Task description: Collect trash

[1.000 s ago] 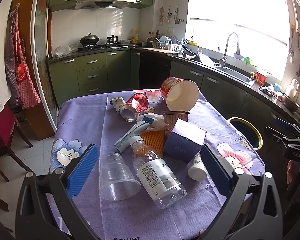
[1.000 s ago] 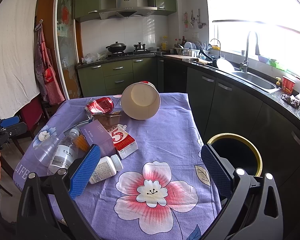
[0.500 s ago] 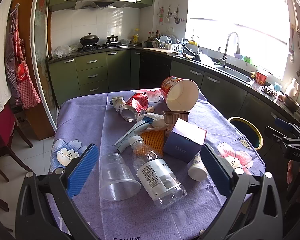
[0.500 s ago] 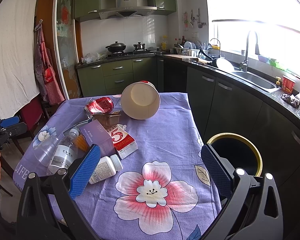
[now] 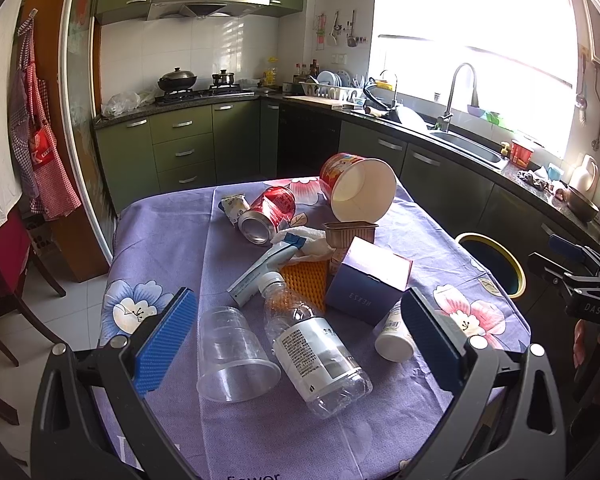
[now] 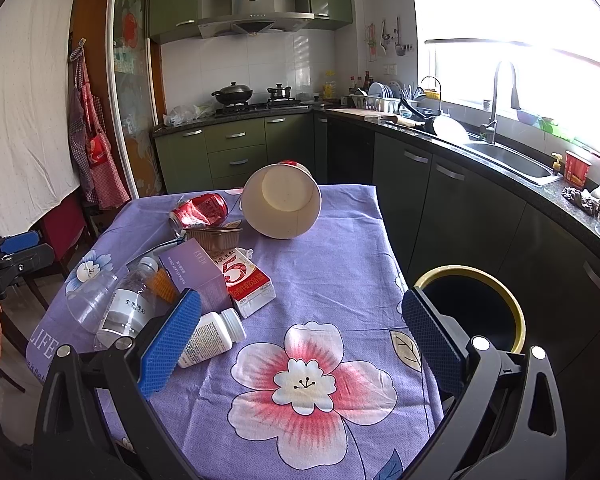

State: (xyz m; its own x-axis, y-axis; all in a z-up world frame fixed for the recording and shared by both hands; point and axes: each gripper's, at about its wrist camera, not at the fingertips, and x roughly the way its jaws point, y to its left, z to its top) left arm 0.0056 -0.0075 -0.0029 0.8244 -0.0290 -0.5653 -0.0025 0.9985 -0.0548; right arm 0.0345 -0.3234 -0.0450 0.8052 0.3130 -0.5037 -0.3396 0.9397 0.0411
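Trash lies on the purple flowered tablecloth point(image 5: 164, 248): a clear cup point(image 5: 232, 356), a clear bottle point(image 5: 316, 344), a white pill bottle point(image 5: 392, 336), a purple box point(image 5: 368, 280), a crushed red can point(image 5: 266, 214) and a paper bowl point(image 5: 360, 194) on its side. My left gripper point(image 5: 296, 344) is open and empty above the cup and bottle. My right gripper point(image 6: 300, 340) is open and empty over the near table edge, with the pill bottle point(image 6: 212, 338) by its left finger. A round bin point(image 6: 472, 304) with a yellow rim stands right of the table.
A red-and-white carton point(image 6: 246, 280) and a brown tray point(image 6: 216, 236) lie among the trash. Dark green cabinets point(image 6: 460, 208) and a sink counter run along the right. Wooden chairs point(image 5: 8, 280) stand left of the table. The other gripper point(image 5: 576, 280) shows at the right edge.
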